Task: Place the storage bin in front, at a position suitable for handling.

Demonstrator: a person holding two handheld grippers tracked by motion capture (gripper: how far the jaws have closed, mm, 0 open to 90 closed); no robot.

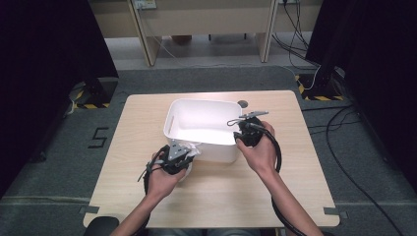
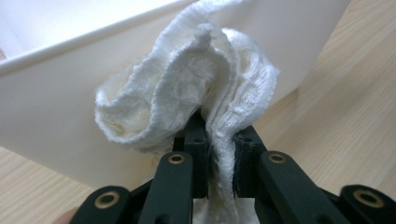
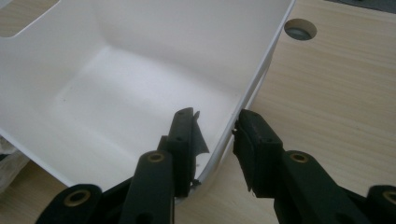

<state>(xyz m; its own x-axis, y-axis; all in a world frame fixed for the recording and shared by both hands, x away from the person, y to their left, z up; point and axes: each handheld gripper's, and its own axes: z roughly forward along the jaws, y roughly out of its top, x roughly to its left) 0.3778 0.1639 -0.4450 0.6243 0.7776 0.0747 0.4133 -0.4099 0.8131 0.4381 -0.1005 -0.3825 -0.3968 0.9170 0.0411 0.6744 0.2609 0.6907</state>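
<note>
Worktop (image 1: 216, 191) of pale wood, white bin (image 1: 196, 110) standing at centre, open side up, inside bare.

Left gripper (image 1: 183, 158) at bin's near-left corner, held from below by left hand (image 1: 160, 179). Fingers (image 2: 194, 140) clamped tight on white cloth (image 2: 187, 88), knitted or waffle-textured, bunched and folded. Cloth pinched through its lower part, upper folds fanning out above fingertips, hem curling left. Cloth just beside bin's near outer wall, close to rim; touching or not, cannot tell. Seen from high view as small white bundle (image 1: 194, 150) at gripper's tip, off the worktop.

Right gripper (image 1: 244, 132) at bin's right wall, near end, gripped by right hand (image 1: 258, 150). Fingers (image 3: 184, 135) partway open, straddling the wall: one inside bin, other outside over worktop. Inner finger lying against or very close to wall; outer finger standing slightly off it. Firm grip on wall not confirmed.

Round hole (image 3: 300, 29) in worktop just beyond bin's far-right corner. Cables trailing from both grippers toward near edge.
</note>
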